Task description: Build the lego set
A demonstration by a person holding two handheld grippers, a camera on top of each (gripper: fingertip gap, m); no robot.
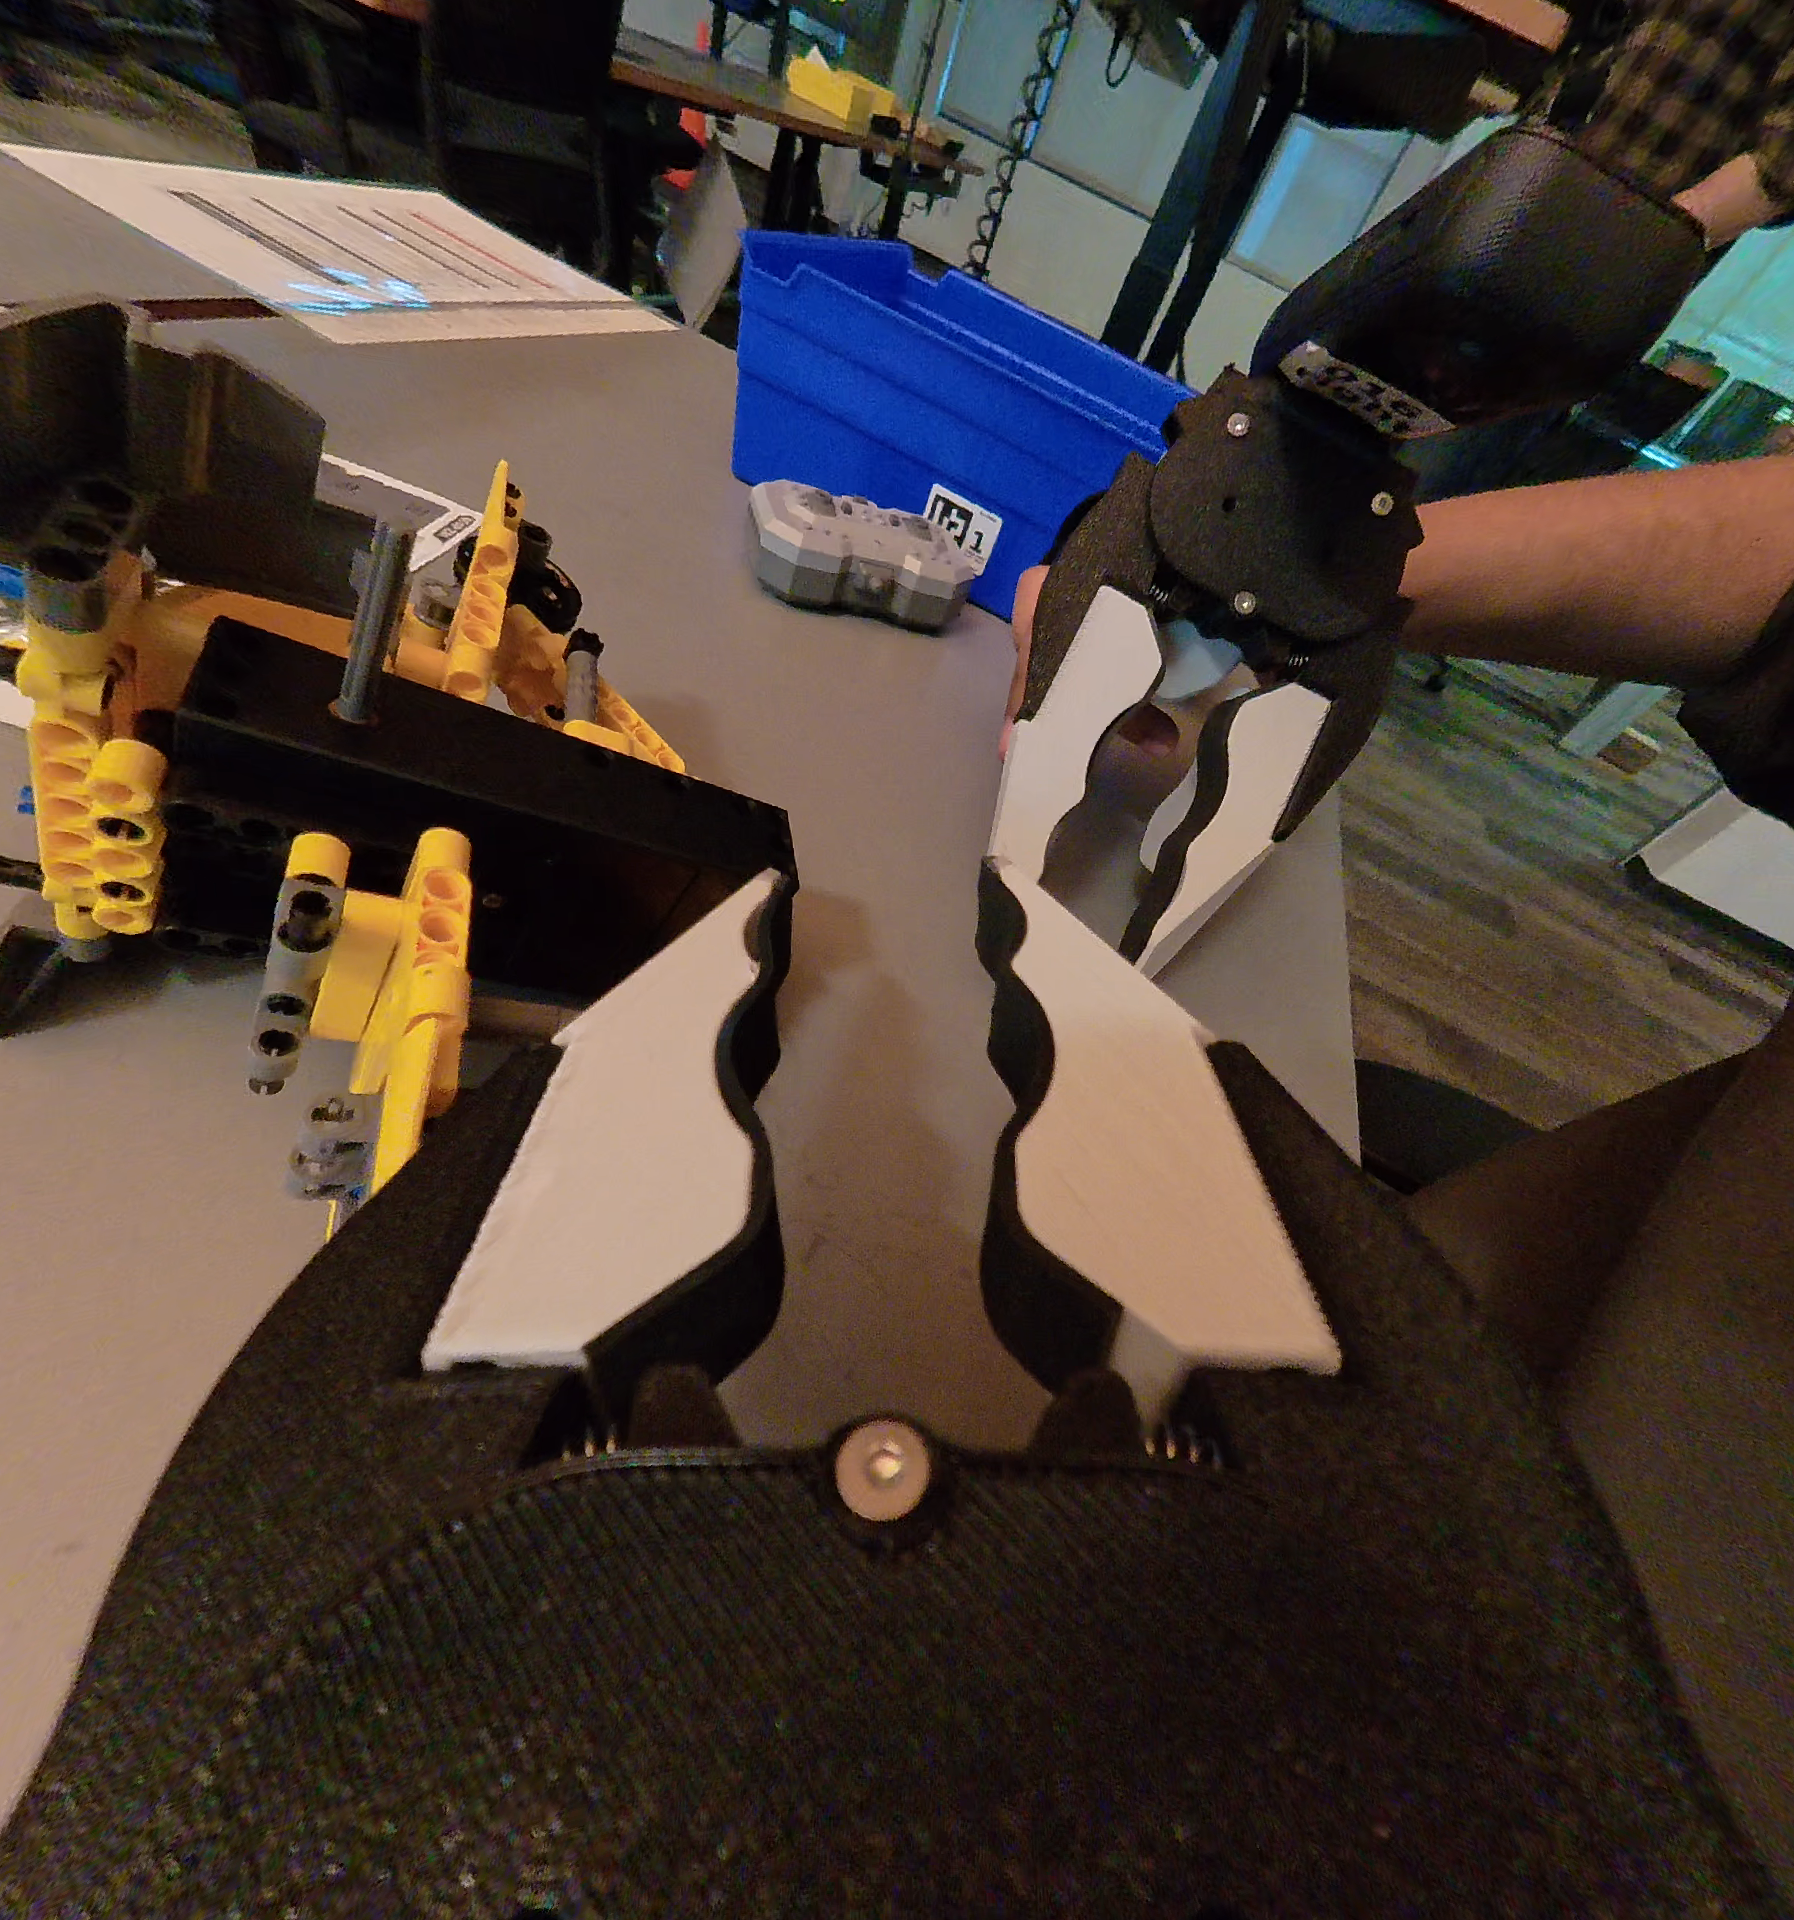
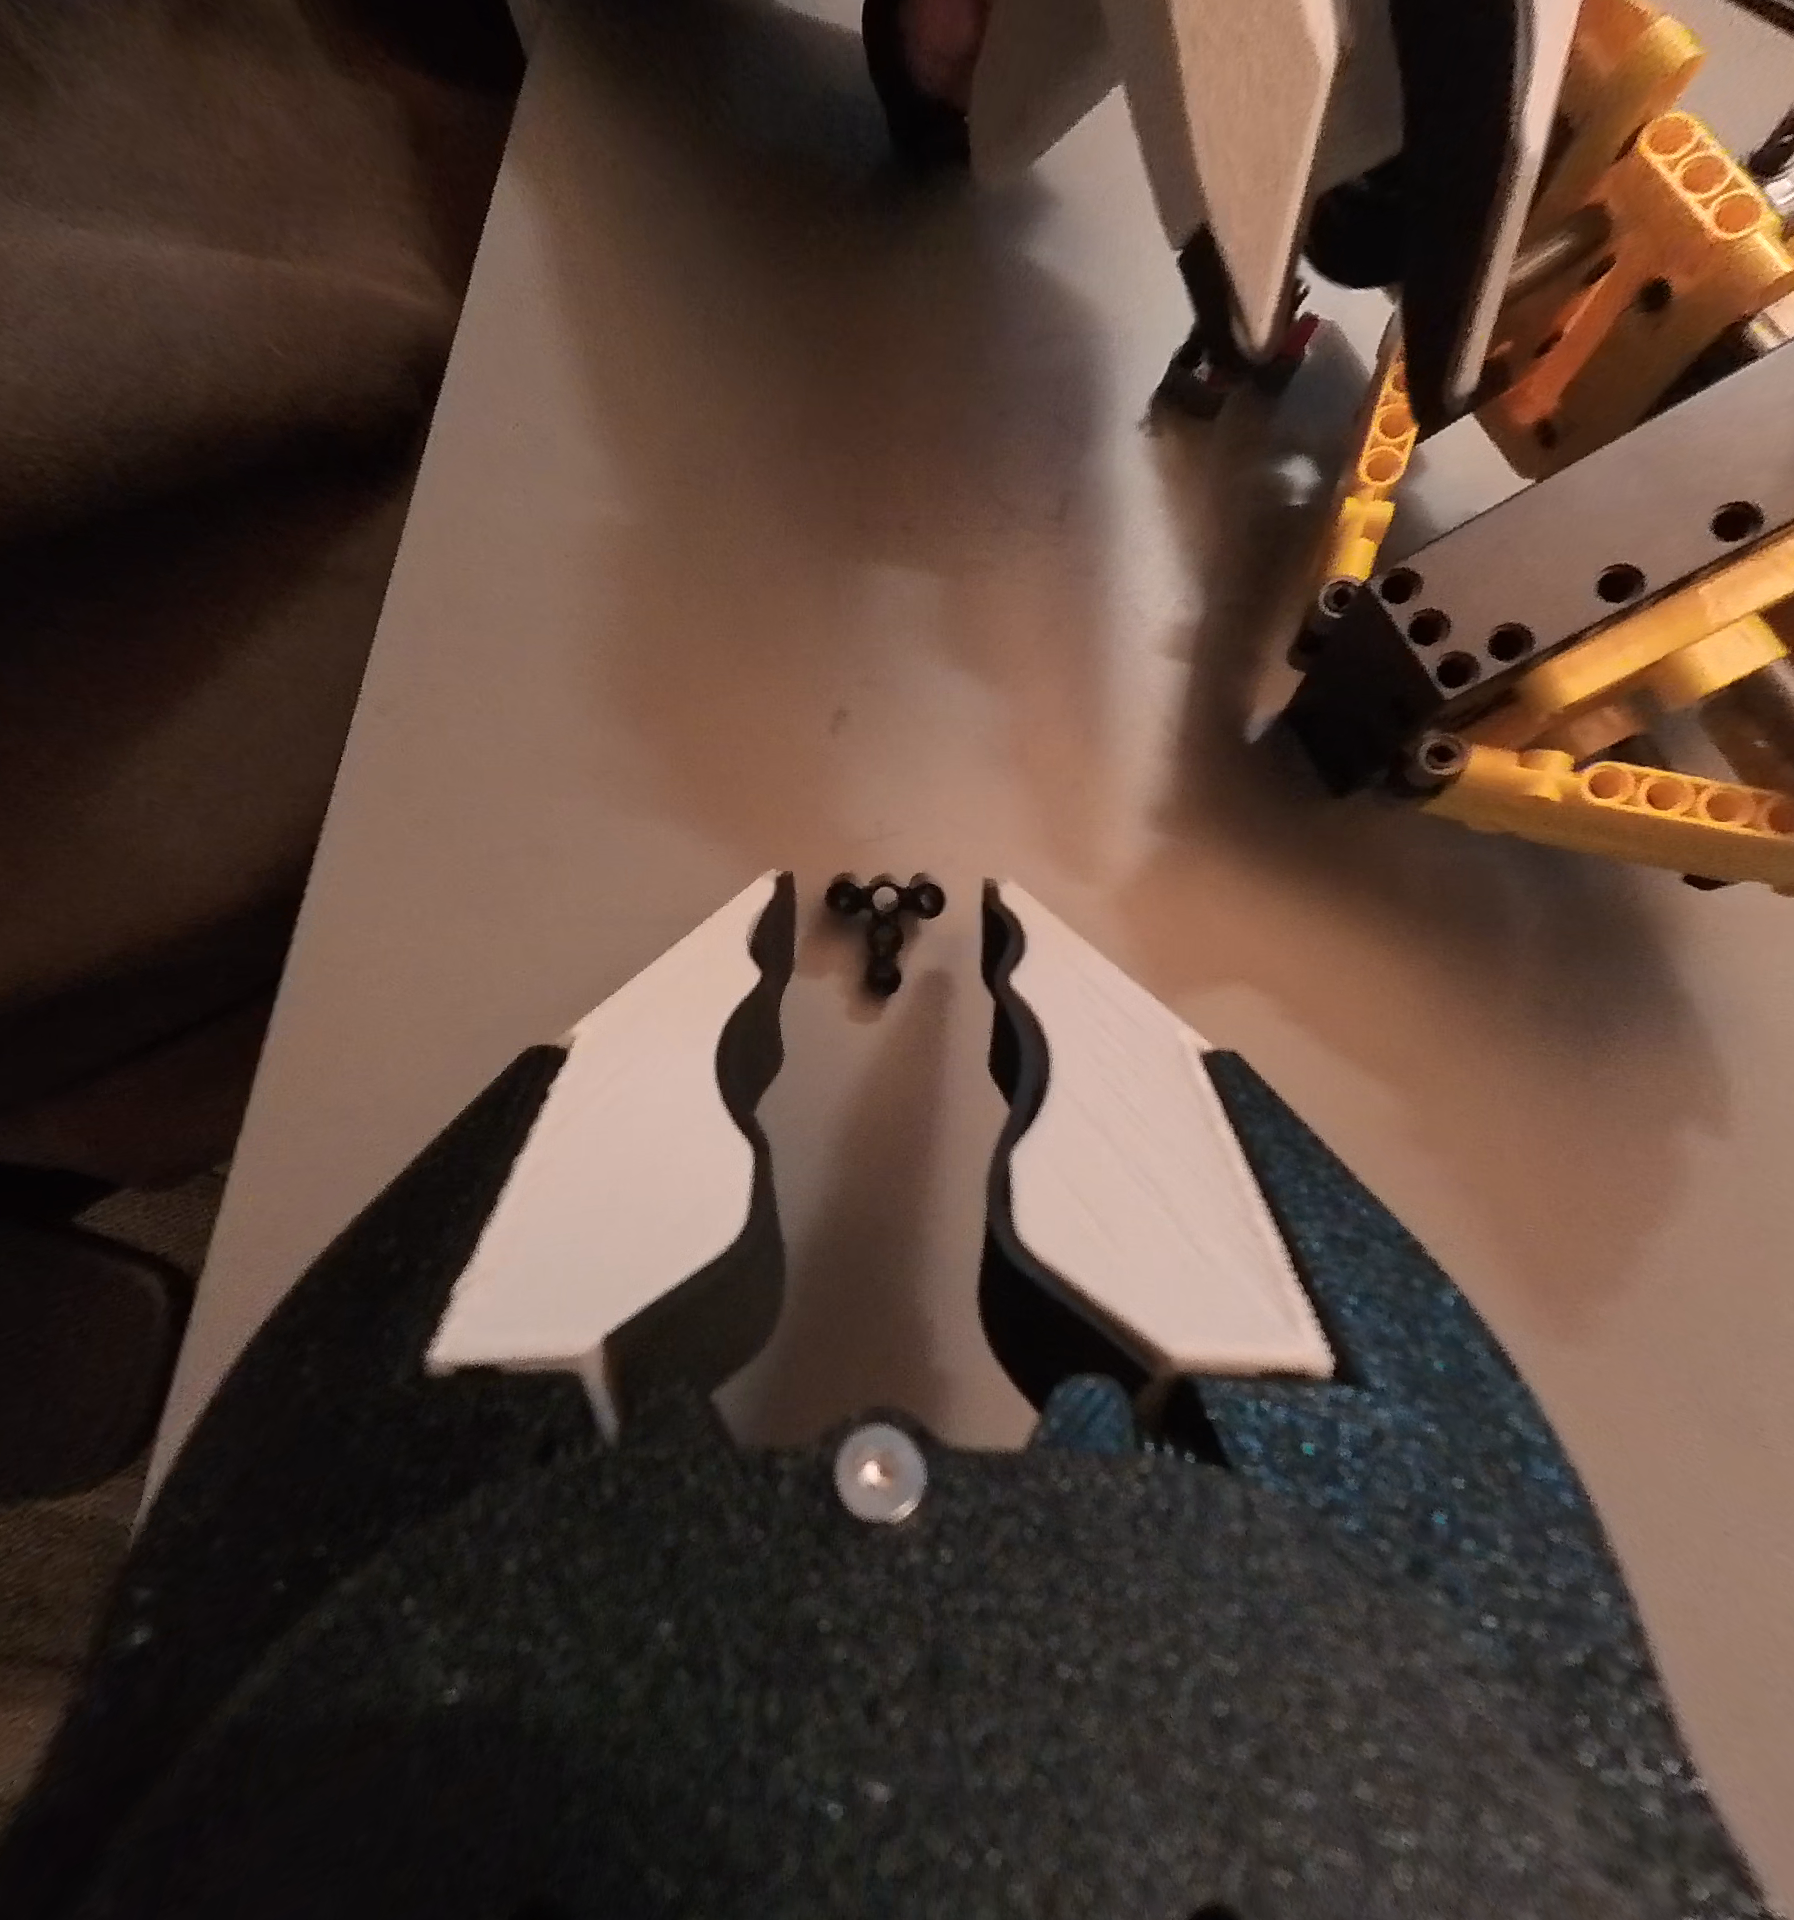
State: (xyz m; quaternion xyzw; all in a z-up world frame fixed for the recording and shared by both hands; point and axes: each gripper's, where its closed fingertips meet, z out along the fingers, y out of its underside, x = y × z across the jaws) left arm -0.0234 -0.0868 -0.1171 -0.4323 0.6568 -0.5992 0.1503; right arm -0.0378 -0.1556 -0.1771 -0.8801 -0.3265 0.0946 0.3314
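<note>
**Desk:** Here, what sits nearest the lens?

**Photographer:** The right gripper (image 2: 885, 879), pointed down at the grey table (image 2: 727, 540). Its 2 white fingers stand well parted and clasp nothing. A small black T-shaped piece (image 2: 882, 935) lies flat on the table between the fingertips, apart from both.

**Desk:** And the other one?

**Photographer:** The left gripper (image 1: 882, 883) is equally wide open and empty, with bare table between its fingers. Its left fingertip is just beside the black corner of a yellow-and-black beam model (image 1: 249, 790) at 10 o'clock; whether they touch, I cannot tell. In the left wrist view the right gripper hangs at 2 o'clock, tips down near the table's edge, held in a person's hand.

**Desk:** Farther back?

**Photographer:** At 12 o'clock a grey controller-like unit (image 1: 862, 561) rests against a blue bin (image 1: 924, 416). A printed sheet (image 1: 353, 249) lies at 11 o'clock, and beyond it are desks and cables, too blurred to name. In the right wrist view the model fills 2 o'clock, with the left gripper's fingers just beside it.
</note>
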